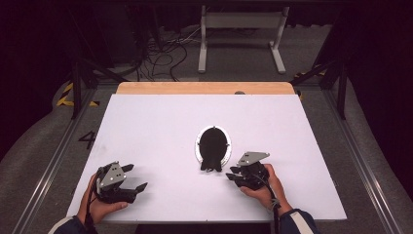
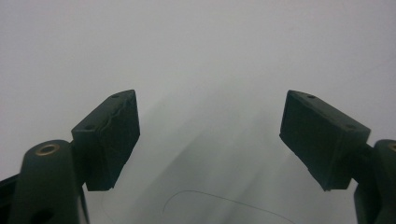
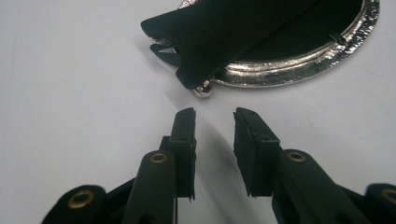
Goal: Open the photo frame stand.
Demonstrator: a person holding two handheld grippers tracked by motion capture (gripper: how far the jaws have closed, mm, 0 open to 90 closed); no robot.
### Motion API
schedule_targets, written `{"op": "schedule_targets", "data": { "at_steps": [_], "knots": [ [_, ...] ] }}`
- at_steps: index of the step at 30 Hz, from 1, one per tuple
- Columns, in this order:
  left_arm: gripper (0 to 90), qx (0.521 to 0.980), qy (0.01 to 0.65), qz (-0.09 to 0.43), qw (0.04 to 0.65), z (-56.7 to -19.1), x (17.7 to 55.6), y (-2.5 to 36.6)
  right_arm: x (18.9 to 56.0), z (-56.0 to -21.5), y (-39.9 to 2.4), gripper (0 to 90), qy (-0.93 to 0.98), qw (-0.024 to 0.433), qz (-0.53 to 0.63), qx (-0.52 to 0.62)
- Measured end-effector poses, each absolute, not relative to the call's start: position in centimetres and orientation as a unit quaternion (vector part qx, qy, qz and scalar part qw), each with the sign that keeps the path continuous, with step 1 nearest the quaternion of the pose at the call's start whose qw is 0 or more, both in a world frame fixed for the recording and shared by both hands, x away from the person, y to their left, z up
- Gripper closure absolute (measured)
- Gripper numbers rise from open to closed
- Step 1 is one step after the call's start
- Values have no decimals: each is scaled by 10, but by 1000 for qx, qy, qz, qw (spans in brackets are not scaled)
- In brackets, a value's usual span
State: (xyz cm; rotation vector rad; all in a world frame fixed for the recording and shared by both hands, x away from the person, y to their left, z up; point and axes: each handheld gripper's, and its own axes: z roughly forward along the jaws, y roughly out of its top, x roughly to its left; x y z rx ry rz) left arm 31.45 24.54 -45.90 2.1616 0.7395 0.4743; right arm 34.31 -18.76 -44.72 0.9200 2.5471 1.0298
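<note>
- Lying mid-bench [image 1: 146, 126], the black purse [image 1: 212, 146] sits just ahead of my right hand-held gripper [image 3: 215, 122], narrowly parted, empty.
- My left hand-held gripper [image 1: 135, 178] gapes wide, well apart.

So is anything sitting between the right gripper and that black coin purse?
Nothing visible. The right gripper points at the black coin purse with bare white table between; its jaws stand slightly apart, empty, just short of the silver clasp ball.

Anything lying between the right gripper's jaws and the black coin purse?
Nothing: bare white table separates the right gripper from the coin purse, seen in the right gripper view.
</note>
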Motion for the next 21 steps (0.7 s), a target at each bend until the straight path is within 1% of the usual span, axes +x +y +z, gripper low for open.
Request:
{"op": "schedule_targets", "data": {
  "at_steps": [2,4,5,8,14,18,21],
  "knots": [
    [199,855,289,192,385,-460,314,244,343,-447,-184,693,874,124,350,312],
    [199,859,283,216,368,-461,314,241,342,-448,-179,693,879,122,348,303],
    [200,857,285,217,370,-462,315,241,343,-449,-177,696,881,120,345,300],
    [200,853,290,203,384,-461,317,241,344,-451,-174,692,884,118,340,299],
    [196,858,284,201,378,-462,317,239,346,-451,-165,685,887,115,337,295],
    [188,858,288,190,381,-463,318,239,349,-450,-160,687,886,118,334,298],
    [188,859,289,172,387,-465,321,239,353,-449,-160,686,880,100,337,319]
  ]
}}
